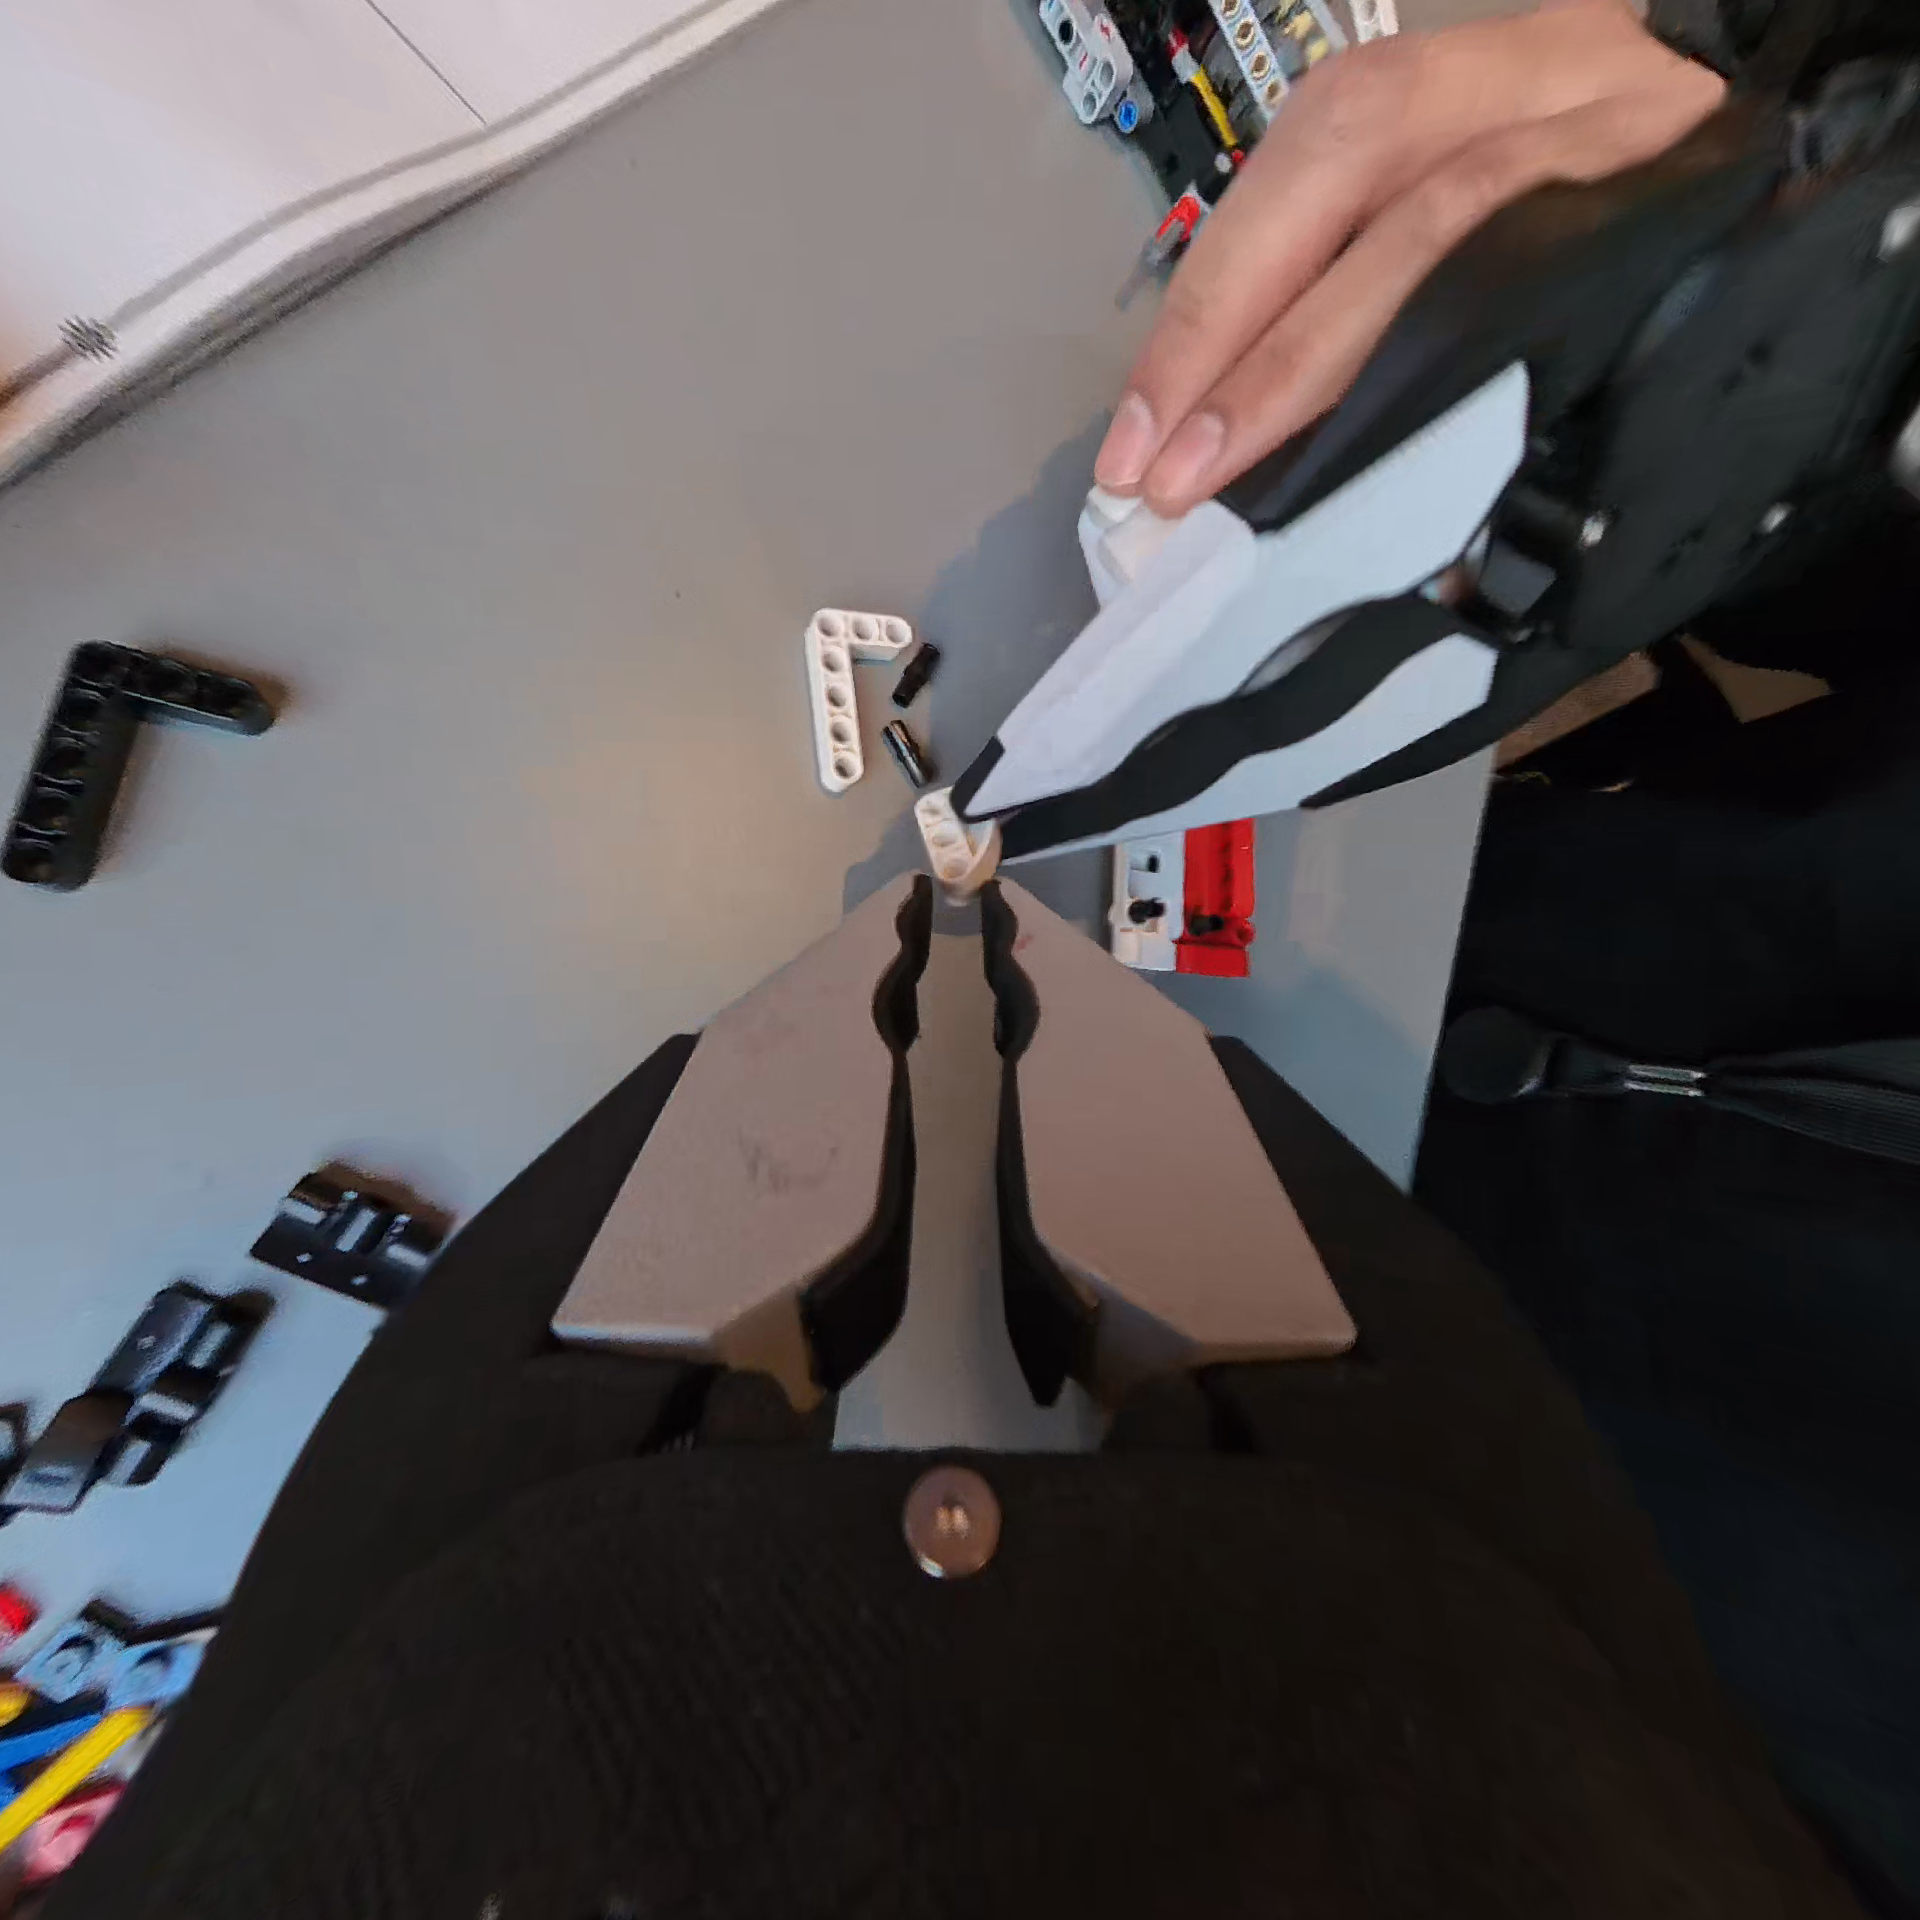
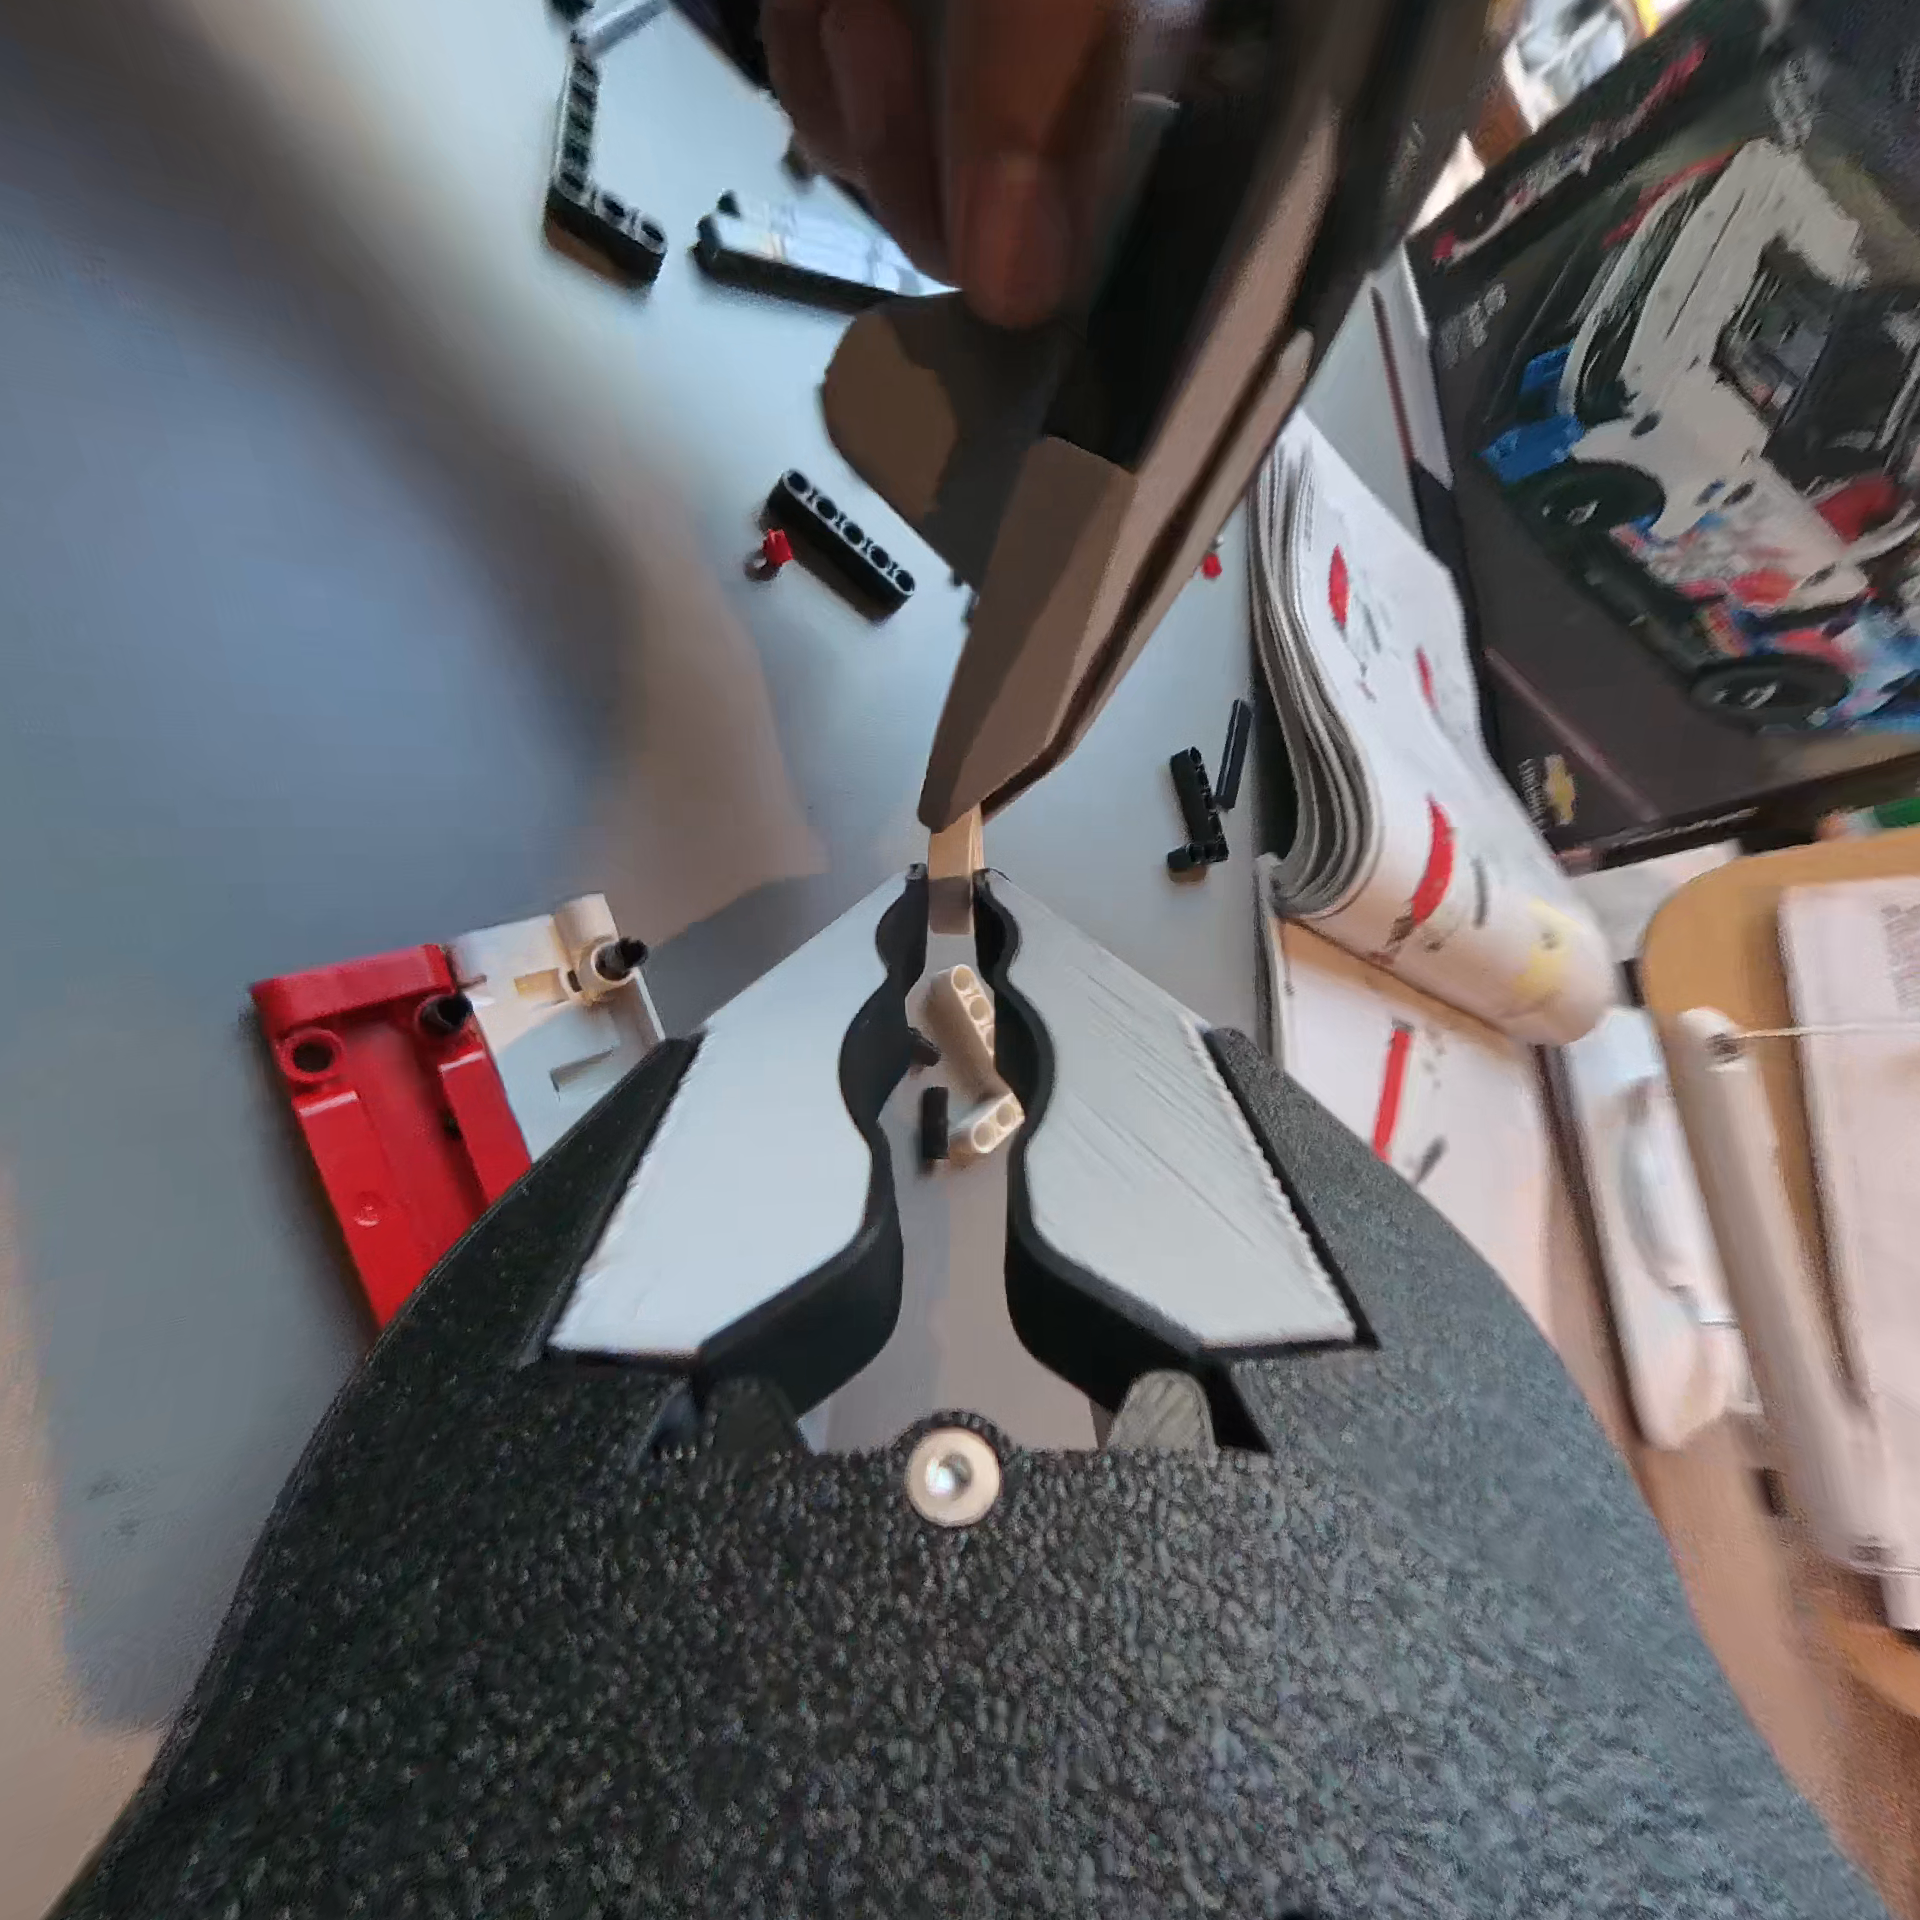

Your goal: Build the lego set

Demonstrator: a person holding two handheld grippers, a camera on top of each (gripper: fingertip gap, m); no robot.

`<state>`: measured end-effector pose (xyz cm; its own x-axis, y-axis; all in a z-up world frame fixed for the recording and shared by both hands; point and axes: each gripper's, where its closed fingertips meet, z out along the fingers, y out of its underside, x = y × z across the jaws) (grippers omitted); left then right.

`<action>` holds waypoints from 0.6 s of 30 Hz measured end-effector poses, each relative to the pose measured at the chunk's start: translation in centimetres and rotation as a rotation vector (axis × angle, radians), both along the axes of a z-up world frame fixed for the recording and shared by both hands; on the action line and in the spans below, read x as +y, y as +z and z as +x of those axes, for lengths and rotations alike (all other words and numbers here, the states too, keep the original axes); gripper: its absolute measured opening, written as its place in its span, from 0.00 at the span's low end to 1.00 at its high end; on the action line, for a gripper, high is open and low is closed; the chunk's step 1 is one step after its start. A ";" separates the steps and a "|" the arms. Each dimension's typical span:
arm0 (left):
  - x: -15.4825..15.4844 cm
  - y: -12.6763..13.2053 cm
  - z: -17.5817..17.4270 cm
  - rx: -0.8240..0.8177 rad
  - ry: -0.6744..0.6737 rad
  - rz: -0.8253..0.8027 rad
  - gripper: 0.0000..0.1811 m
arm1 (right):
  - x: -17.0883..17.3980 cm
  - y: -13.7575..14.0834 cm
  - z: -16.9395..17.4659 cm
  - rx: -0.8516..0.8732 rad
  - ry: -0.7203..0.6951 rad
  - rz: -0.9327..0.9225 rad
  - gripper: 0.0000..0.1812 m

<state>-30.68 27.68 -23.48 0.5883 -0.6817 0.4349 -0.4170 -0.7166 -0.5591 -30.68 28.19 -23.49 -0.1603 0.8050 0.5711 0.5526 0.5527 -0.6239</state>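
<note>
Bare table [image 1: 520, 582] leftward; L-beam [image 1: 844, 698] and pins [image 1: 906, 750] just beside.

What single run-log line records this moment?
stage: mid-air handover | left gripper: shut on small white beam | right gripper: shut on same beam | white L-beam: on table

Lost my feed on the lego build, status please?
Left gripper and right gripper both shut on one small white lego beam, tip to tip above grey table. White L-shaped beam loose below. Nothing obstructing.
</note>
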 end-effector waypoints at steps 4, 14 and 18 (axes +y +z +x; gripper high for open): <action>0.9 -0.3 -1.5 0.204 -0.032 0.252 0.12 | 0.4 0.1 0.3 0.032 -0.072 -0.375 0.04; 2.3 2.7 -1.5 0.399 -0.030 0.815 0.21 | 1.1 3.8 -0.6 0.242 -0.161 -1.148 0.04; 2.0 4.3 -0.7 0.372 -0.045 0.916 0.20 | 0.7 4.6 -0.6 0.269 -0.134 -1.377 0.04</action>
<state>-31.42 29.73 -19.17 0.5460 -0.6875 -0.4788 -0.6945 -0.0518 -0.7176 -31.25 28.90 -18.84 -0.0526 0.7359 -0.6750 0.3304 -0.6250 -0.7072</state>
